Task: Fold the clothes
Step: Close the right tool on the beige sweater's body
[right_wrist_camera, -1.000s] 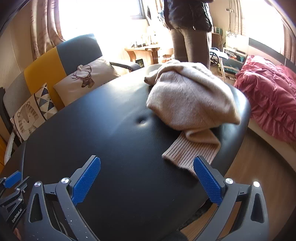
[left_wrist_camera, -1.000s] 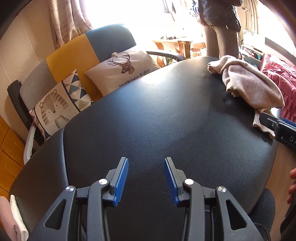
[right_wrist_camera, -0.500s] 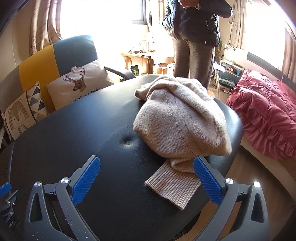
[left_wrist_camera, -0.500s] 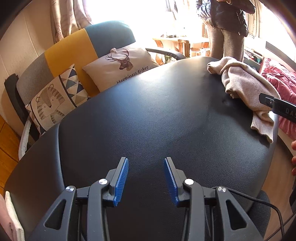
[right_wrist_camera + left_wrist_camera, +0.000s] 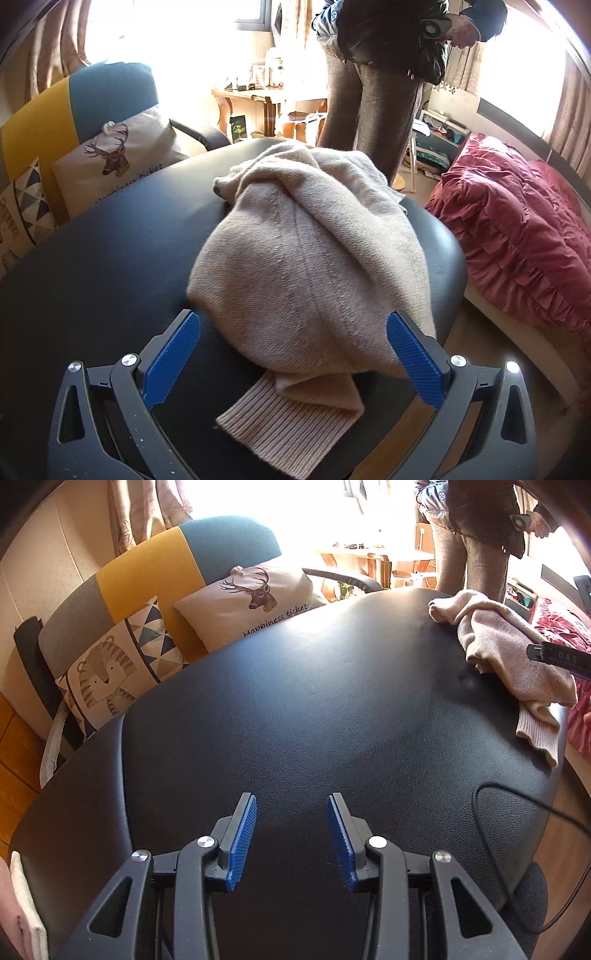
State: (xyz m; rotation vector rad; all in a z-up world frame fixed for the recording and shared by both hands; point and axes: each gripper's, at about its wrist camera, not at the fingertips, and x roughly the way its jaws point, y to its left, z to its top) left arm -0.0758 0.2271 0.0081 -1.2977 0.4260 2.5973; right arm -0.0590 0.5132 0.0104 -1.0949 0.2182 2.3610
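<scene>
The right gripper (image 5: 293,360), jaws wide apart, is hovering over the crumpled beige knitted sweater (image 5: 310,266); the left gripper (image 5: 291,836), jaws parted and empty, is hanging well apart from that sweater.

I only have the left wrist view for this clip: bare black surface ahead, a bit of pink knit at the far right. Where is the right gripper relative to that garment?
Observer: The right gripper is right over the beige sweater; its jaws stand wide open, either side of the heap's near end, gripping nothing.
Operator: Is the sweater spread out or bunched?
Observer: Bunched in a rounded heap, with one ribbed cuff lying flat on the black table between the fingers.
Operator: Anything beyond the table on that side?
Observer: A red ruffled quilt lies past the table's right edge.
</scene>
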